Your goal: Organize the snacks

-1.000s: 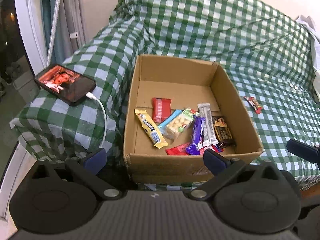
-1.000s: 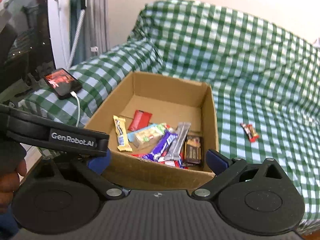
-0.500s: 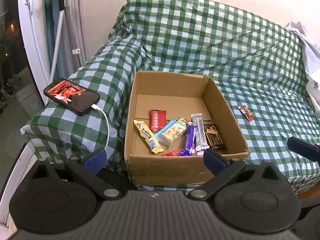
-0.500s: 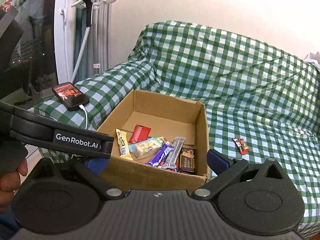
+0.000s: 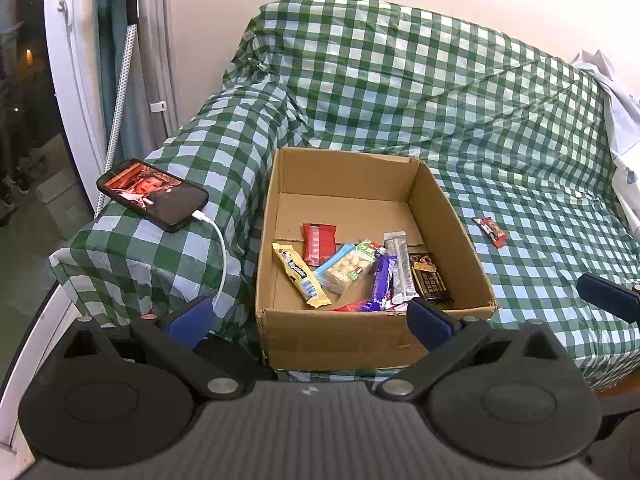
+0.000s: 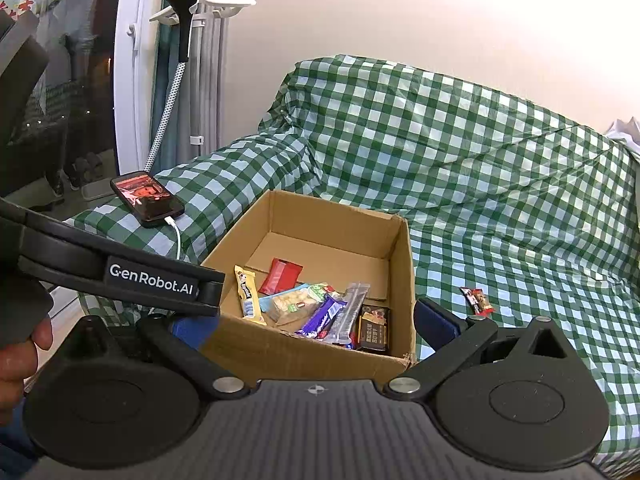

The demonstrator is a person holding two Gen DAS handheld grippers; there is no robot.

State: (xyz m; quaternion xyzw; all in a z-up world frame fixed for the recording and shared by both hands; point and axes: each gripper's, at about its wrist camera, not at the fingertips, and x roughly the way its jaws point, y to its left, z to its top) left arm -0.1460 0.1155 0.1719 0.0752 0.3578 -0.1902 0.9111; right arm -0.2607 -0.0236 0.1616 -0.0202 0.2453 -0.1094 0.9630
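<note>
Snacks lie together in the cardboard box [image 5: 376,338] on the sofa [image 5: 460,92], which is covered with green checked cloth. Inside I see a yellow bar [image 5: 301,274], a red packet [image 5: 318,239], a purple bar [image 5: 380,282], a silver bar [image 5: 400,266] and a dark chocolate bar [image 5: 430,281], all near the front wall. One small red snack [image 5: 490,231] lies alone on the cloth, to the right of the box. Both the left gripper [image 5: 310,318] and the right gripper [image 6: 314,322] are held before the box, fingers wide apart, holding nothing. A phone [image 5: 153,193] with a white cable [image 5: 219,252] rests on the armrest.
</note>
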